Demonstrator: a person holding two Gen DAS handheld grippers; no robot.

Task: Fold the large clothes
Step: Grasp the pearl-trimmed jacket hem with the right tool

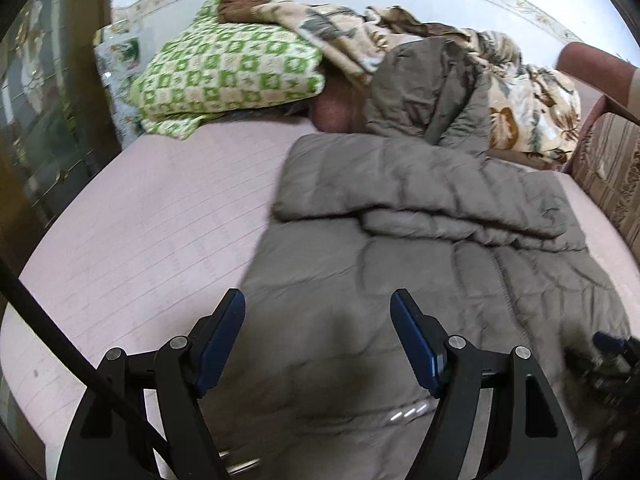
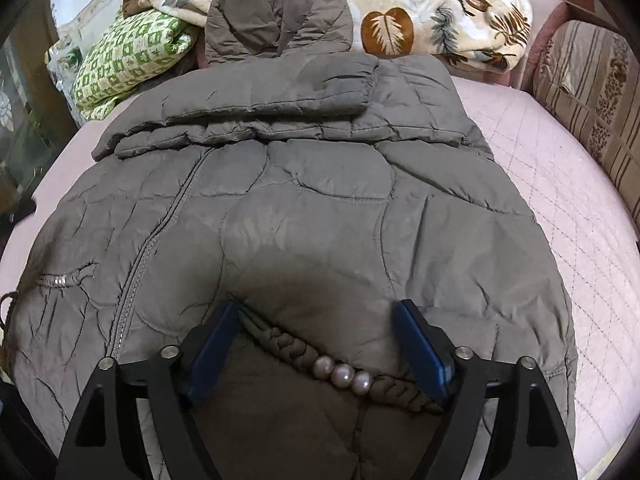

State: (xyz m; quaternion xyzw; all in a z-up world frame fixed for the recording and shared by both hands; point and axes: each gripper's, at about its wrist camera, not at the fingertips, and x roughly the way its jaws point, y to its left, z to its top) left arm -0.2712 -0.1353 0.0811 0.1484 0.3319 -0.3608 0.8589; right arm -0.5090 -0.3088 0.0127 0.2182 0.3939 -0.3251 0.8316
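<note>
With sleeves folded across, the grey-brown quilted puffer jacket point(image 2: 312, 208) lies on the pink bed point(image 2: 560, 184), both left tongs point(image 1: 318, 344) and right tongs point(image 2: 316, 348) apart and empty; next likely needs gripping the hem to fold upward.

This is a bedroom in a home. A bed point(image 2: 560, 184) with a pink quilted cover carries a green-patterned folded blanket point(image 1: 228, 76) and a rumpled leaf-print blanket point(image 2: 440, 20) at its far end. A striped upholstered sofa point(image 2: 592, 92) stands just beside it.
</note>
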